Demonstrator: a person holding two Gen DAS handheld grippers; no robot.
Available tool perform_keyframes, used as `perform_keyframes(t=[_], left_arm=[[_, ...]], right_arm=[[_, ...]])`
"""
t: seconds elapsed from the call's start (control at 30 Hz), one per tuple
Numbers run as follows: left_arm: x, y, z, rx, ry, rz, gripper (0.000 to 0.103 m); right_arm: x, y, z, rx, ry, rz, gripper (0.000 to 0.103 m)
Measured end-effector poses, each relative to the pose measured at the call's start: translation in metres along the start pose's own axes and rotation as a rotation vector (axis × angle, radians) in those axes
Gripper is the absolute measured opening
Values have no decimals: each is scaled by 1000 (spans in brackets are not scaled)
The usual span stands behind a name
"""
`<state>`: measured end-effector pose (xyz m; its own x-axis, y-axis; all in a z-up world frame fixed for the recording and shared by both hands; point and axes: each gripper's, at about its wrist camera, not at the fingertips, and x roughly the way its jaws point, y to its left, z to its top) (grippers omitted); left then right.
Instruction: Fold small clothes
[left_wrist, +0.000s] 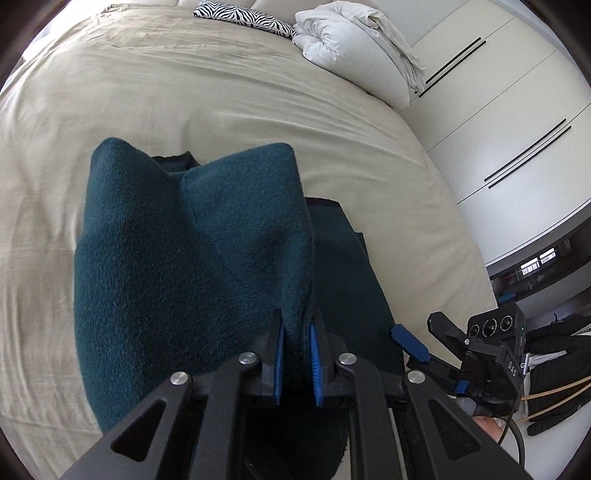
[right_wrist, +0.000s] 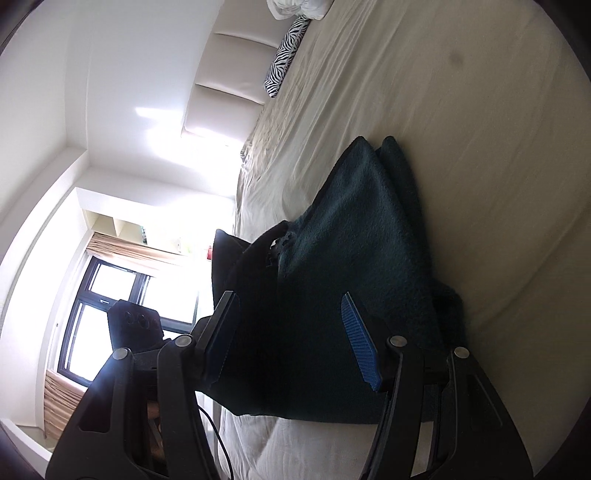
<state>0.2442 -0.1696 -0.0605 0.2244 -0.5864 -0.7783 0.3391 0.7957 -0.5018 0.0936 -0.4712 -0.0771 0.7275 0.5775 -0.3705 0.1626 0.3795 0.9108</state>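
The left tongs (left_wrist: 297, 354) are pinched tight on a lifted flap of the teal fleece (left_wrist: 192, 266) mid-bed (left_wrist: 221, 96), right tongs (right_wrist: 295, 339) gaping empty at 4 o'clock, so she'd probably best carry that flap over flat, edges matched, before releasing.

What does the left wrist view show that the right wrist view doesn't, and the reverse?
Only the left wrist view shows the left gripper pinching a fold of the teal garment, the wardrobe doors and the right gripper from outside. Only the right wrist view shows the window and the right gripper's fingers apart. Both show the garment, beige bed and zebra pillow.
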Motion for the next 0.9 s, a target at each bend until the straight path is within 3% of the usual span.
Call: perform_keyframes(t=[0.1,0.17,0.3,0.43,0.53,0.63,0.8,0.9], left_arm=[[27,10,-9,-29,56,-5,17],[27,17,-14,-47,40,-33,21],[3,14,-18,-48,18,-97,48],[-38,12,-24,-37,-53,-165,56],[-66,26,-31,-43,-92,-205,57],[-83,48,-40,-52,-132,-139,57],[-97,90,-56,-145,-182,-115,57],[-99,106,-67,-167,-189,-104,57]], right_arm=[[-5,-10,3,14,-1,-20,57],[-7,-13,1,14,6,-28,57],[1,0,-8,-19,30,-46,57],[10,18,-11,-51,41,-62,57],[15,30,-9,-76,55,-71,57],[30,41,-9,-98,96,-102,57],[66,56,-14,-110,199,-141,57],[91,47,-9,-84,259,-223,57]])
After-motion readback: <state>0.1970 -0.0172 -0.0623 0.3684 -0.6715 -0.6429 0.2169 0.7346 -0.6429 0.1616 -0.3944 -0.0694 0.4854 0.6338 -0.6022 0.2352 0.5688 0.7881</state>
